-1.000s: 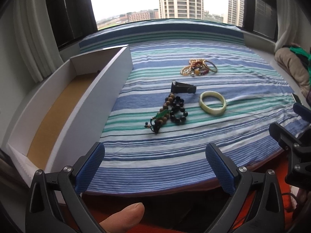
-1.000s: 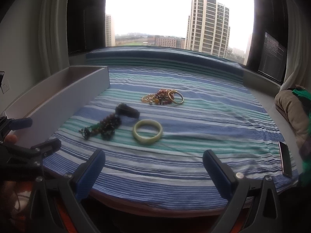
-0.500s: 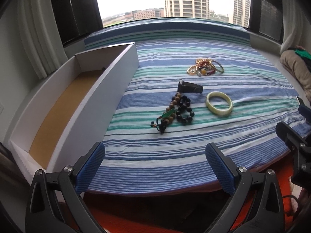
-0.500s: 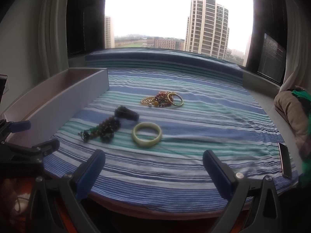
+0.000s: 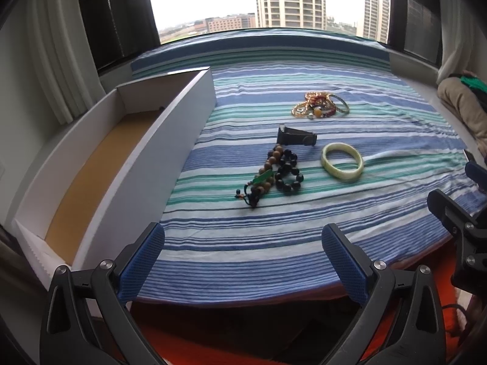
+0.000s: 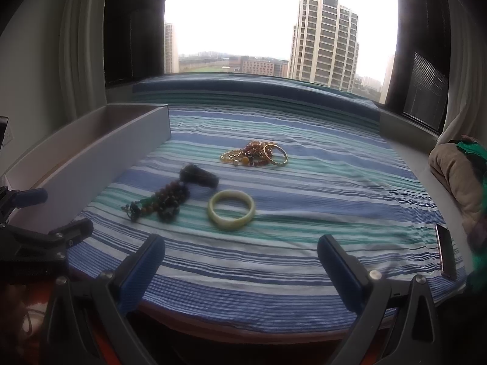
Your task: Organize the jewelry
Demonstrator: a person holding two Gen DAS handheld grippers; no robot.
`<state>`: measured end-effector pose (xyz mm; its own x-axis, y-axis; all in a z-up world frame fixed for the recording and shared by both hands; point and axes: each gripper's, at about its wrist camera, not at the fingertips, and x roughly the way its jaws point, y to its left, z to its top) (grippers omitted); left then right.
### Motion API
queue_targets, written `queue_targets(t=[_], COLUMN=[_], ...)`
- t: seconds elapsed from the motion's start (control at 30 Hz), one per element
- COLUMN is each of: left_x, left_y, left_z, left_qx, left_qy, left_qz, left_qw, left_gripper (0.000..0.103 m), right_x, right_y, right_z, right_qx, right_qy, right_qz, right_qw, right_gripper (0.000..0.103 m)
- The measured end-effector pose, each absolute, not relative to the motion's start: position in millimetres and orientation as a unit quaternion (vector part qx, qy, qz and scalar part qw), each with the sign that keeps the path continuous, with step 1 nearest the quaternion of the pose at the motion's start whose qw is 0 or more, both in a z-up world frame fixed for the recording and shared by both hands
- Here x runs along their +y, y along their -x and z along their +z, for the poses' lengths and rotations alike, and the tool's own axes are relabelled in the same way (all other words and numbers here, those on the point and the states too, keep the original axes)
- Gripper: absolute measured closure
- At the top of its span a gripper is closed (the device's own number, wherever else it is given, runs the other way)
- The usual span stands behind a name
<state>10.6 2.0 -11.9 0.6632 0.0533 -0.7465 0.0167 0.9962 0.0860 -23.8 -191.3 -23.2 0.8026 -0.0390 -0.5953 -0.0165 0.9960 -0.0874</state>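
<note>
Jewelry is lying on the striped cloth (image 5: 274,255): a pale green bangle (image 5: 342,165) with bead bracelets (image 5: 275,175) just left of it, a dark clip (image 5: 296,136) behind, a gold pile (image 5: 321,105) farther behind. A white box (image 5: 127,164) is standing left of the bangle. The left gripper (image 5: 243,261) and the right gripper (image 6: 240,261) are hovering wide open, holding nothing.

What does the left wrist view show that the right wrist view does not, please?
Only the left wrist view shows the tan floor inside the white box. Only the right wrist view shows a phone lying at the striped cloth's right edge. Both show the pale green bangle, the beaded bracelets, the black clip and the gold jewelry pile, all on the cloth, untouched.
</note>
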Motion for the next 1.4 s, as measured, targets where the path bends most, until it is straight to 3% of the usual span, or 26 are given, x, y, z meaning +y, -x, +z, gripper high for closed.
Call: queue_targets(t=[1.4], left_x=[12], left_y=[-9], left_z=[-15], left_qx=[0.399], left_qy=[-0.016], left_qz=[-0.012], left_qw=[0.917], left_gripper=[0.000], right_x=[-201], right_y=[20], right_z=[-30], right_qx=[0.323], right_qy=[0.024], right_qz=[-0.007], right_qw=[0.946], right_gripper=[0.001])
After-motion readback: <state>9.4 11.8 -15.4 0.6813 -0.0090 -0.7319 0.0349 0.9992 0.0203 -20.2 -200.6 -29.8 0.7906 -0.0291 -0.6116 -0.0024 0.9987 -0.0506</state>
